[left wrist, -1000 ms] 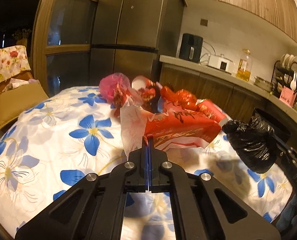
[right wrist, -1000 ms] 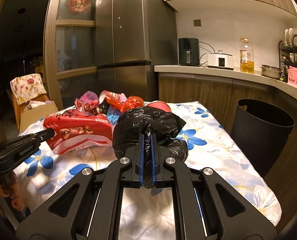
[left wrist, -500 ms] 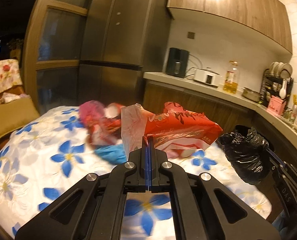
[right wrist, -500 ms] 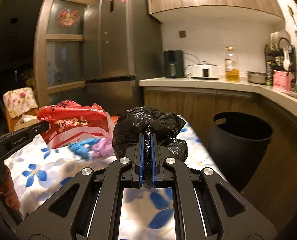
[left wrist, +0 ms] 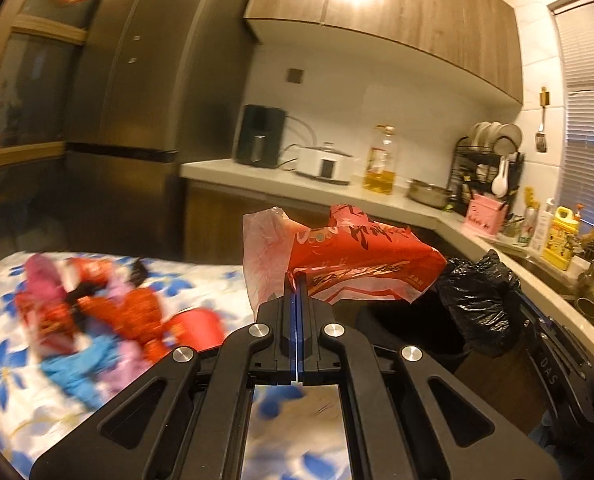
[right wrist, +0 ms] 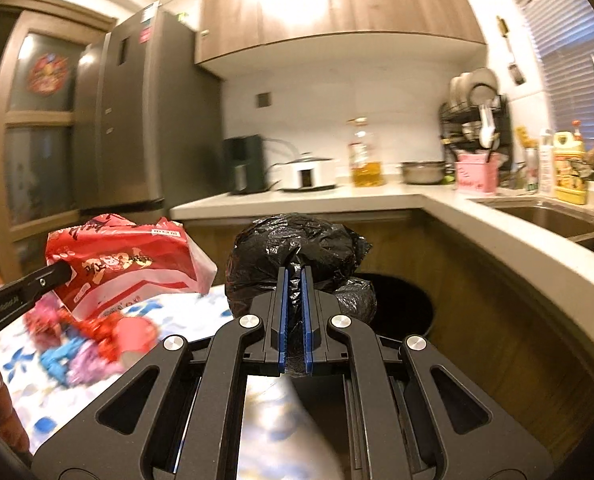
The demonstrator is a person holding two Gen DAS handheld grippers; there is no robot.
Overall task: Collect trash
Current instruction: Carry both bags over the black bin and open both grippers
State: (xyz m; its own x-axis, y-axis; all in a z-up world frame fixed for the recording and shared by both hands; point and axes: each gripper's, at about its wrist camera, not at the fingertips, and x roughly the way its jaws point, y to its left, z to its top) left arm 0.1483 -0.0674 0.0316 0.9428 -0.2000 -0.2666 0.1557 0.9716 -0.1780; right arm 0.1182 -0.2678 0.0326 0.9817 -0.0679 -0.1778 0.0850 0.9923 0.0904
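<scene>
Two tools, each clamped on a piece of trash, near a round black bin.

Left wrist view: the left tool [left wrist: 296, 280] has its jaws pressed together on the edge of a crinkled red-and-white plastic snack bag [left wrist: 349, 260], held in the air above the flower-patterned bench [left wrist: 201, 284]. Blurred red, pink and blue wrappers [left wrist: 97, 316] lie on the bench at left. At right, the crumpled black plastic bag [left wrist: 481, 300] hangs in front of the bin [left wrist: 417, 328], which is mostly hidden here. Right wrist view: the right tool [right wrist: 296, 276] is narrowly closed on that black bag [right wrist: 297, 248]. Only this view shows the bin's open mouth [right wrist: 401, 300] just behind the bag, the left tool [right wrist: 53, 276] from the side, and the steel sink [right wrist: 537, 216].
</scene>
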